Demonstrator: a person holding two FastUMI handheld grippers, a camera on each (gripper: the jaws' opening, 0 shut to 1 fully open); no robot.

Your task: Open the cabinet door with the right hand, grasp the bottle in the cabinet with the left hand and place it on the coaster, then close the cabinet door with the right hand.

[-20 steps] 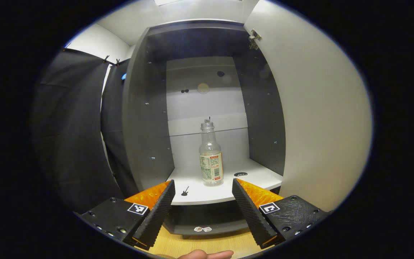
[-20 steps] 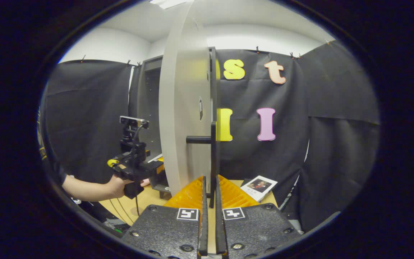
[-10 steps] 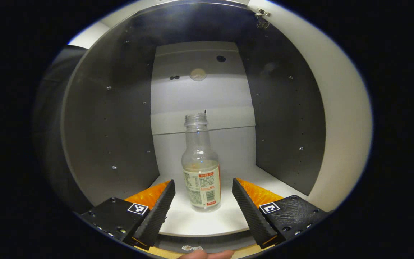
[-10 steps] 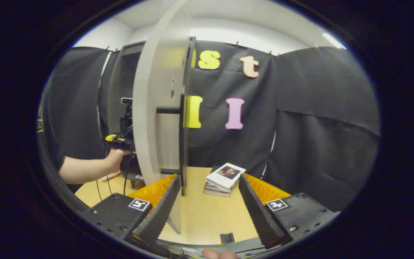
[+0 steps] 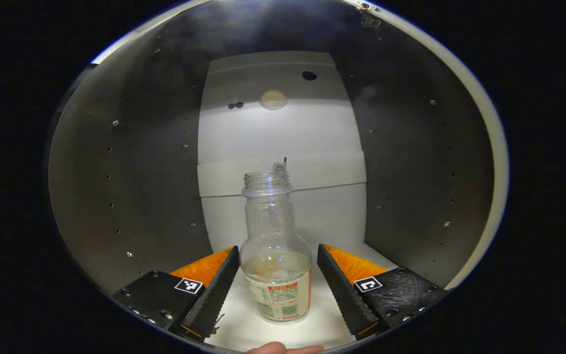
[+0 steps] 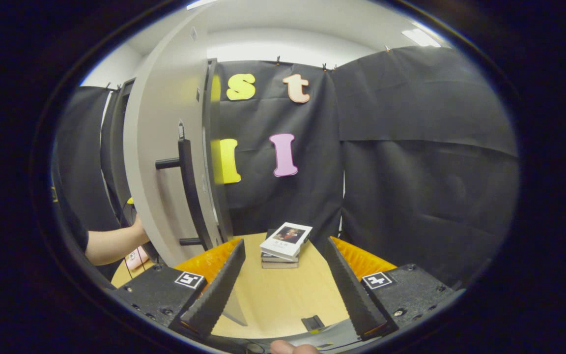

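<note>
In the left gripper view a clear, capless bottle (image 5: pixel 275 265) with a paper label stands upright on the white cabinet shelf (image 5: pixel 322 319). My left gripper (image 5: pixel 278 290) is open inside the cabinet, with the bottle's body between its fingers and a gap on each side. In the right gripper view my right gripper (image 6: pixel 283 280) is open and holds nothing. The opened cabinet door (image 6: pixel 165 162) stands edge-on at the left, its dark bar handle (image 6: pixel 187 187) just left of my left finger. A person's forearm (image 6: pixel 111 243) reaches behind the door.
Dark grey cabinet side walls (image 5: pixel 155 172) close in on both sides of the bottle, and a white back panel (image 5: pixel 283 128) sits behind it. A small stack of books (image 6: pixel 285 241) lies on the wooden table (image 6: pixel 273 295) by the black cloth wall.
My left gripper has gone deeper into the cabinet until the bottle stands between its fingers. My right gripper let go of the door handle, opened and drew back to the right.
</note>
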